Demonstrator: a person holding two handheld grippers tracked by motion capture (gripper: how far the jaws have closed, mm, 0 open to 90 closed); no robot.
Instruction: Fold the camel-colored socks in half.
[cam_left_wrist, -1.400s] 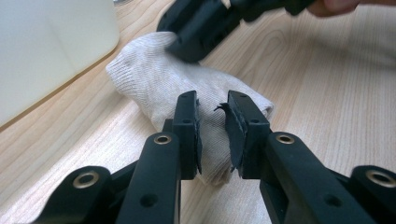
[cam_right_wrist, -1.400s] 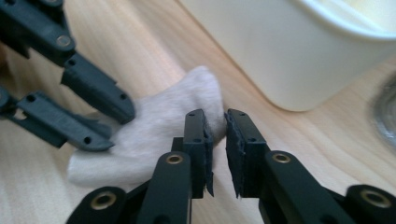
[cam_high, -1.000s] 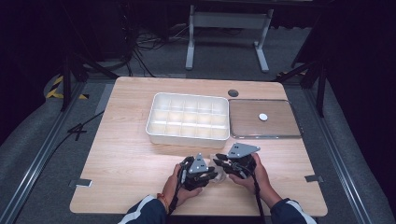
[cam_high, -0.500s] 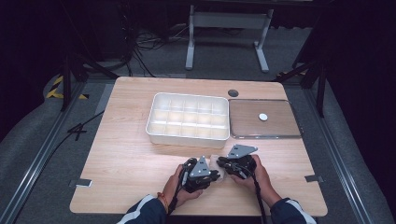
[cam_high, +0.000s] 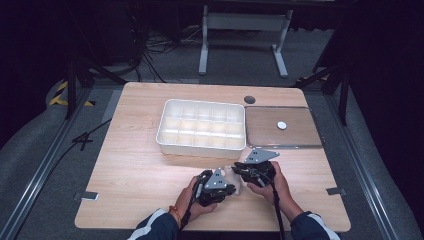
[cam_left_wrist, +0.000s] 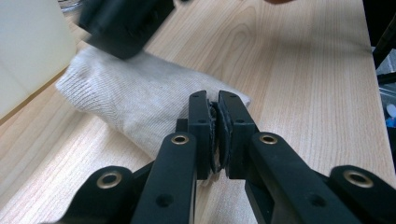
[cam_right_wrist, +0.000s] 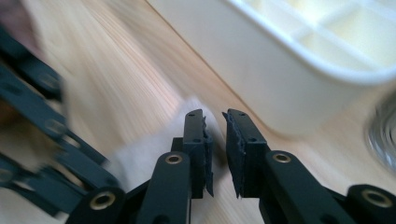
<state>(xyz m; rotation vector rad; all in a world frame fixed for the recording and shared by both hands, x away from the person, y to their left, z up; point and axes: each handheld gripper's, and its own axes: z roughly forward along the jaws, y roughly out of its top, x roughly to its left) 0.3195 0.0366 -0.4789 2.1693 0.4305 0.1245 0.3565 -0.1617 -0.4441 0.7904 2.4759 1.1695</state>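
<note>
Clenched on a fold of the knitted cloth (cam_left_wrist: 140, 105), the left gripper (cam_left_wrist: 214, 109) pins one end against the table (cam_high: 135, 165) — an anchor, probably, for folding. Jaws of the right gripper (cam_right_wrist: 215, 122) have just been opening and stand slightly parted with nothing pinched, the cloth's other end lying just beneath them. Nearby waits the white compartment tray (cam_high: 201, 127) — likely the cloth's destination.

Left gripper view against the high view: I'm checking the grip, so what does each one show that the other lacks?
Left gripper view: the left tongs pinched shut on an edge of the knitted cloth. High view: the lidded tray beside the divided white bin, and both forearms. Shared: cloth, bin wall, wooden table.
</note>
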